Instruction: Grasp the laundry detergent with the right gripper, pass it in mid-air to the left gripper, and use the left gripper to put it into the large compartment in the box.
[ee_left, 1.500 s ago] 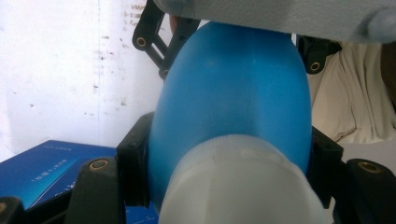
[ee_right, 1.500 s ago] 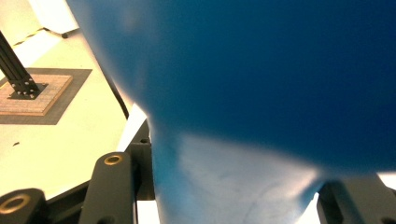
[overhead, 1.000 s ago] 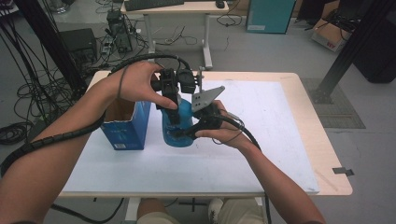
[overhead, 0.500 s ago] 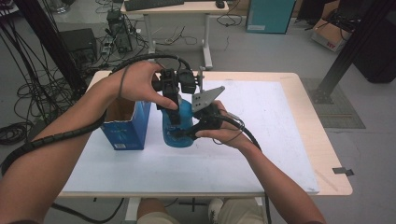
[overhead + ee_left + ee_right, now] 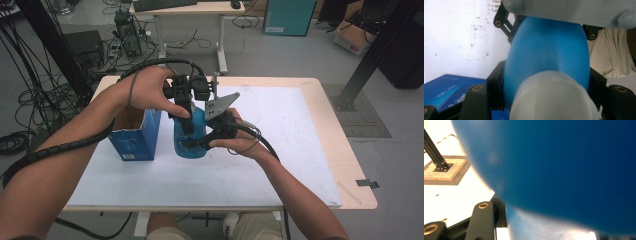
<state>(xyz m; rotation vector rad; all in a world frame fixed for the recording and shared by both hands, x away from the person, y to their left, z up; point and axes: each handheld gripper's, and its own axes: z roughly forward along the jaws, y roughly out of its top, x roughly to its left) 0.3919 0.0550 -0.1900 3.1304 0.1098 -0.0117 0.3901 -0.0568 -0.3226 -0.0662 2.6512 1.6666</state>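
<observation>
A blue bottle (image 5: 192, 134) with a white cap (image 5: 551, 97) stands on the white table cover (image 5: 280, 130), just right of an open blue box (image 5: 134, 136). My left gripper (image 5: 186, 111) comes down from above and is shut on the bottle's upper part; in the left gripper view its jaws press both sides of the blue body (image 5: 549, 52) behind the cap. My right gripper (image 5: 196, 143) reaches in from the right and is shut on the lower body. In the right gripper view the bottle (image 5: 564, 170) is very near and blurred, beside one black finger (image 5: 483, 220).
The blue box's open top shows a brown inside (image 5: 131, 116). White cover stretches to the right of the bottle and toward the front edge (image 5: 210, 202). Cables trail from both grippers. Desks, boxes and cable bundles stand on the floor beyond the table.
</observation>
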